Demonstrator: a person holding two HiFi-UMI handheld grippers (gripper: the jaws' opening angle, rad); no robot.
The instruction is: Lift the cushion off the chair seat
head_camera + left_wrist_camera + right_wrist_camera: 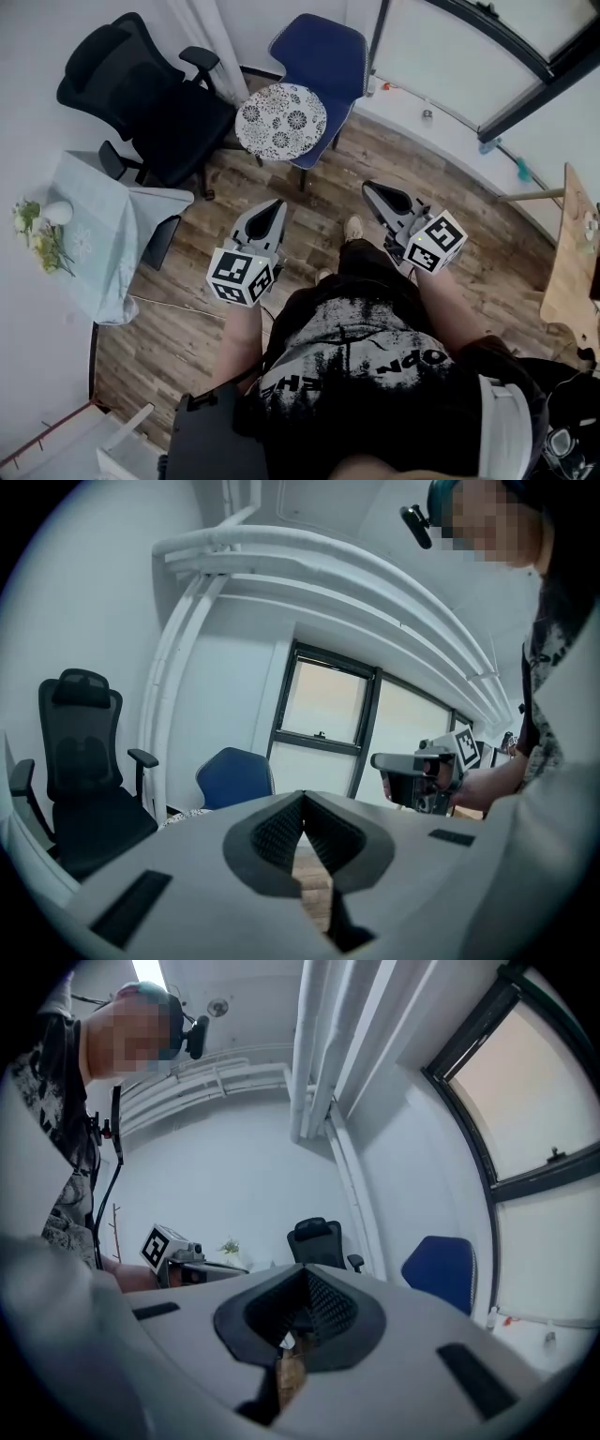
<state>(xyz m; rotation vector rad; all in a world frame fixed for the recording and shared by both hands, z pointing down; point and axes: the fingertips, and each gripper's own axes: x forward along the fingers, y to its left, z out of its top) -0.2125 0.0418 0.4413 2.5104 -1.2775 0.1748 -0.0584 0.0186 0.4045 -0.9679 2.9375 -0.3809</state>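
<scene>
Left tool (277, 204) and right tool (369, 187) are both shut and empty, well short of the chair (323, 56). Judging from here, open both while closing in, pinch the rim at 9 and 3 o'clock, then raise evenly. The cushion (280, 121) lies flat, pattern up, on the seat at 12 o'clock; it seems round, so no clear long axis.
</scene>
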